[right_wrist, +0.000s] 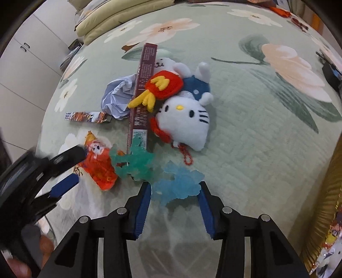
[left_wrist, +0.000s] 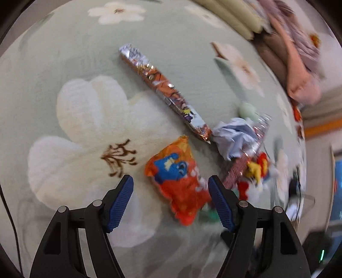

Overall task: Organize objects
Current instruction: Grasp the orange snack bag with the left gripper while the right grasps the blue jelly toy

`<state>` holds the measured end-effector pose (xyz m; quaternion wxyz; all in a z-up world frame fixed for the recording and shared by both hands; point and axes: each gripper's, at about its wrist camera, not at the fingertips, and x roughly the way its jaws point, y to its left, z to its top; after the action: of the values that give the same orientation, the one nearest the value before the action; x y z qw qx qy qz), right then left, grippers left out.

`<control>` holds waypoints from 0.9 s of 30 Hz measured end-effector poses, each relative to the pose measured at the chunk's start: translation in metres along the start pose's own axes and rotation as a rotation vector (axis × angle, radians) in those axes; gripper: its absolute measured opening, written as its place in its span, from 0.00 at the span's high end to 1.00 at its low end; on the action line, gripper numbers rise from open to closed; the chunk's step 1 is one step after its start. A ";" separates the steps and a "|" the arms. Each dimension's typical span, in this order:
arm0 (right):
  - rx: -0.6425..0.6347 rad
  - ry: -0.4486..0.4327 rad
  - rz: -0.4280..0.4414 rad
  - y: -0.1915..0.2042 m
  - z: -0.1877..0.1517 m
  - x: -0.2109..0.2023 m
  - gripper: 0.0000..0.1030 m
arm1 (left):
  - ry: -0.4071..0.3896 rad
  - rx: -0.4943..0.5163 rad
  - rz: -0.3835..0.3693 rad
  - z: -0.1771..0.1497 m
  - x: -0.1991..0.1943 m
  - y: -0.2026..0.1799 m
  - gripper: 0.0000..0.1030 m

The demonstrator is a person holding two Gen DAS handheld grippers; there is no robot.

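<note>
An orange snack bag (left_wrist: 181, 184) lies on the flowered bedspread between the fingers of my open left gripper (left_wrist: 171, 181); it also shows in the right wrist view (right_wrist: 98, 166). A long foil snack pack (left_wrist: 164, 92) lies beyond it. My right gripper (right_wrist: 174, 188) is open around a blue jelly toy (right_wrist: 177, 184), with a green jelly toy (right_wrist: 136, 160) beside it. A white cat plush (right_wrist: 186, 124), a red plush (right_wrist: 164, 85) and a maroon box (right_wrist: 141, 89) lie in a pile further off.
A crumpled pale blue paper (left_wrist: 235, 136) lies by the pile, also in the right wrist view (right_wrist: 117, 98). Folded bedding (left_wrist: 235, 15) and pink clothing (left_wrist: 299, 64) lie at the far edge. The left gripper (right_wrist: 53, 171) shows at the left of the right wrist view.
</note>
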<state>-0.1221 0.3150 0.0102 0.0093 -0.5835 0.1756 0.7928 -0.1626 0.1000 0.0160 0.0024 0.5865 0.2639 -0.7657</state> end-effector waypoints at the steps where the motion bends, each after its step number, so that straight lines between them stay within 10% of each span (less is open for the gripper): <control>1: -0.002 -0.001 -0.005 -0.001 -0.002 -0.001 0.58 | -0.018 -0.023 0.030 -0.001 0.002 -0.004 0.31; 5: 0.008 0.011 -0.009 -0.009 -0.008 -0.005 0.58 | -0.047 0.017 0.197 -0.003 0.010 -0.025 0.34; 7: 0.010 0.006 -0.003 -0.010 -0.011 -0.010 0.58 | -0.063 0.075 0.299 -0.006 0.011 -0.031 0.55; 13: 0.023 0.016 0.039 -0.010 -0.017 -0.026 0.58 | -0.070 0.182 0.202 -0.014 -0.020 -0.012 0.69; 21: -0.008 0.092 0.138 0.003 -0.057 -0.041 0.58 | 0.039 0.380 0.328 -0.069 -0.065 0.056 0.69; 27: -0.122 0.116 0.004 0.015 -0.103 -0.027 0.58 | 0.056 0.311 0.316 -0.113 -0.089 0.100 0.69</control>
<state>-0.0215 0.2759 0.0133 -0.0381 -0.6275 0.1284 0.7670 -0.0019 0.0328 0.0367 0.0247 0.6349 0.0474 -0.7707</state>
